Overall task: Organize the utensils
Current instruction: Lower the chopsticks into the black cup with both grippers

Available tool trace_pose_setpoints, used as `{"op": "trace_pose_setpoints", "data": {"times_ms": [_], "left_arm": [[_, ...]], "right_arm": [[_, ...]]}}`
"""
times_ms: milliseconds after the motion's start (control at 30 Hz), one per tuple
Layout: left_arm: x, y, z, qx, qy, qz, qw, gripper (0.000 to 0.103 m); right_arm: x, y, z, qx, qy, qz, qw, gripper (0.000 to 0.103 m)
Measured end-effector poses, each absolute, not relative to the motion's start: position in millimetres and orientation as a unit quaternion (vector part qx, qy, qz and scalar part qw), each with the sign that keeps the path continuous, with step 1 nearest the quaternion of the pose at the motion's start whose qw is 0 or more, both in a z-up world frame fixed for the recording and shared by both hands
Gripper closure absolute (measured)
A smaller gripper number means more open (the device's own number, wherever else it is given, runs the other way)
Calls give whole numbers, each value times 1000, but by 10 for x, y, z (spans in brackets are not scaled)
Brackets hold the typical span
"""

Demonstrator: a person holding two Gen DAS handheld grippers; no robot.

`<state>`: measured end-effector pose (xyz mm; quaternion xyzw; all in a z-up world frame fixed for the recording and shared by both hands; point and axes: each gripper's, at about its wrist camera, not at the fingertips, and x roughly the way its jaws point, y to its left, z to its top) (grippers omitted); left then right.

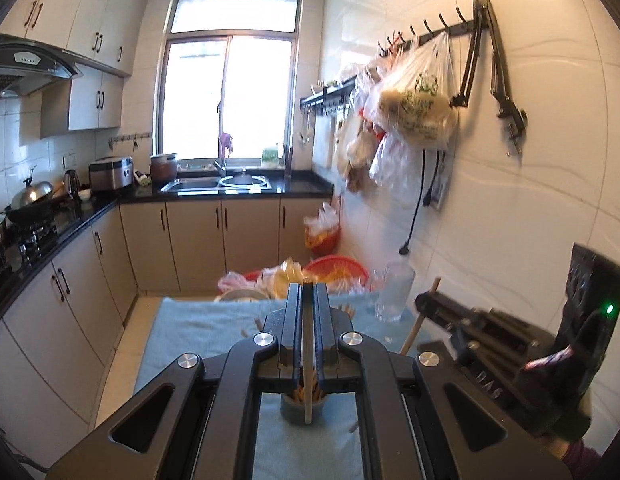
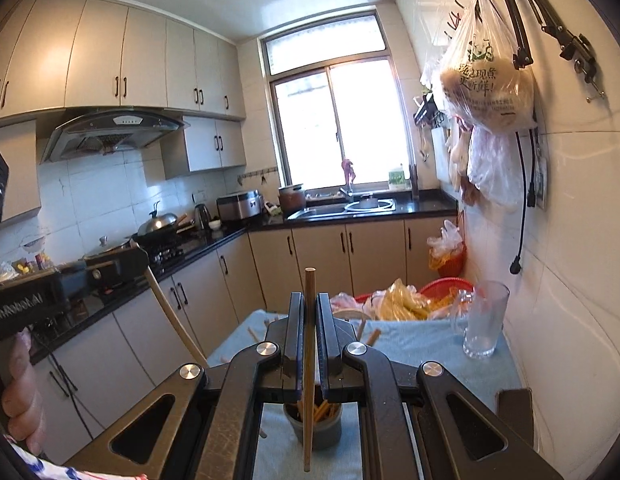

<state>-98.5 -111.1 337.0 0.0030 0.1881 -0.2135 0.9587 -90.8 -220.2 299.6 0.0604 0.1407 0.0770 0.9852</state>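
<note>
Both tongs [image 1: 307,292] [image 2: 310,304] are clamped on one chopstick [image 1: 307,360] [image 2: 308,360] each: light, rigid, slippery; mid-shaft grip advised.

**Materials and finishes around the blue cloth**

Blue cloth [image 2: 430,344]: soft matt towelling, slightly napped. Standing on it, holder cup [image 2: 328,432]: dull grey matt plastic. Chopstick [image 2: 308,360] above the cup: bare light wood, matt, smooth. Left gripper [image 1: 307,300] and right gripper [image 2: 308,312]: matt black plastic links, brushed silver metal pivot caps, ribbed blue pad liners. Glass tumbler [image 2: 484,320] at the cloth's wall-side corner: clear, glossy. Wall tiles [image 1: 510,200] beside the cloth: white, high gloss. Beyond the cloth, worktop [image 2: 350,216]: black polished stone look; cabinet doors [image 2: 374,256] beige, smooth satin.
</note>
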Motion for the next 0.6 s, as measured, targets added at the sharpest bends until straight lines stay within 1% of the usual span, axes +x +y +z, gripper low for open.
{"op": "trace_pose_setpoints", "data": {"times_ms": [167, 367, 600], "left_arm": [[-707, -1225, 3385, -6, 191, -205, 960, 98], [-340, -1294, 3196, -32, 212, -201, 956, 98], [-42, -1368, 2962, -35, 219, -188, 957, 98]], "right_arm": [[-659, -2175, 2990, 63, 124, 58, 989, 97], [-409, -2214, 2902, 76, 118, 48, 989, 97], [-201, -2321, 2732, 104, 120, 40, 987, 97]]}}
